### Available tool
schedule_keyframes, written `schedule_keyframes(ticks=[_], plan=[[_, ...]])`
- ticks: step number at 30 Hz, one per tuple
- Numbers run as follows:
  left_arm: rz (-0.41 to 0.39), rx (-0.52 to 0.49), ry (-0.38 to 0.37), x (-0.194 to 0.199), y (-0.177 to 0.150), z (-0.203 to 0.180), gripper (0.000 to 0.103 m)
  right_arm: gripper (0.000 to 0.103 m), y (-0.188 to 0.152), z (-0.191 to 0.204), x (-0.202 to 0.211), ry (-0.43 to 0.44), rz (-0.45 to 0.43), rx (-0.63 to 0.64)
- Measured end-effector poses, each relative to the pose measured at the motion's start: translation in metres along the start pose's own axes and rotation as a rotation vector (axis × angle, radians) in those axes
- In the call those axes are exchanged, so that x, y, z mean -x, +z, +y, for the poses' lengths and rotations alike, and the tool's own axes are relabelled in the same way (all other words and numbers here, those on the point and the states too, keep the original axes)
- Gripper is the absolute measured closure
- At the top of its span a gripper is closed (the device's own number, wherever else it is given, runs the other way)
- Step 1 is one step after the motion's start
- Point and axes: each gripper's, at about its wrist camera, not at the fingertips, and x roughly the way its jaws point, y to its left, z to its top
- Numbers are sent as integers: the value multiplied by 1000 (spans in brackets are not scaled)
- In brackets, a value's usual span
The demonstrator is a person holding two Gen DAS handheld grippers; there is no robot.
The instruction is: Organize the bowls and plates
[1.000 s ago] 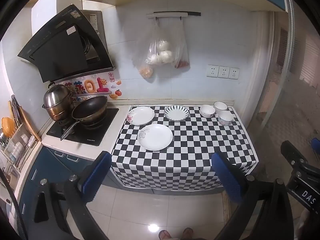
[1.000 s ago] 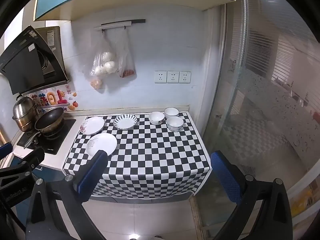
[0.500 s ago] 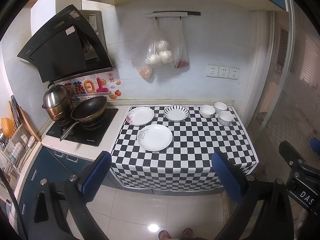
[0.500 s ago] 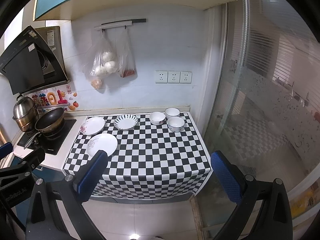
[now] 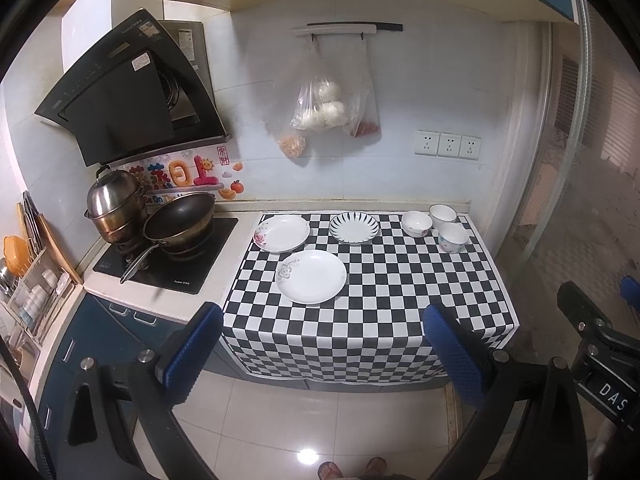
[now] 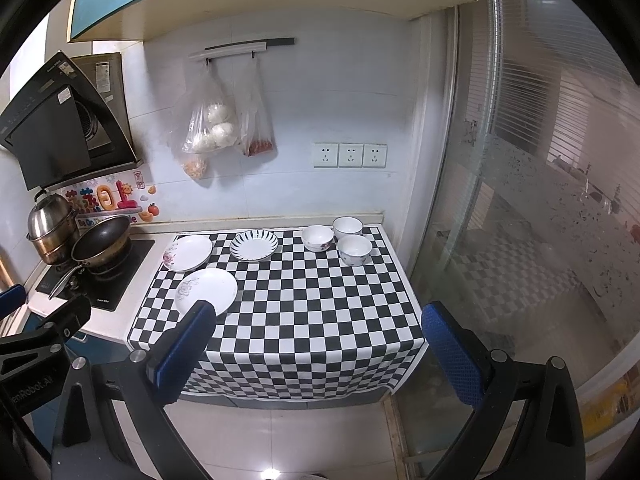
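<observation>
Tongs first: left gripper (image 5: pixel 322 350) and right gripper (image 6: pixel 316 350) hang spread and empty, well short of the checkered cloth (image 6: pixel 296 300); three plates (image 5: pixel 312 276) lie left, three bowls (image 6: pixel 355 250) back right; nothing stacked yet, so approach a plate.

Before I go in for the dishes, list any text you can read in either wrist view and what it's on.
"DAS": right gripper body, cut off at the frame edge.
"enRobot.AI": left gripper body, first letters cut off.
"Be On": colourful wall sticker behind the pots; the rest is hidden.
Range hood labels and induction hob brand: too small to read.
</observation>
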Motion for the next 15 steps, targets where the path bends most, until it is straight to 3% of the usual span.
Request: schedule_keyframes(ticks=[15], plan=[[2, -7, -4, -7, 3, -6, 1, 0, -1, 0, -6, -17, -5, -3]])
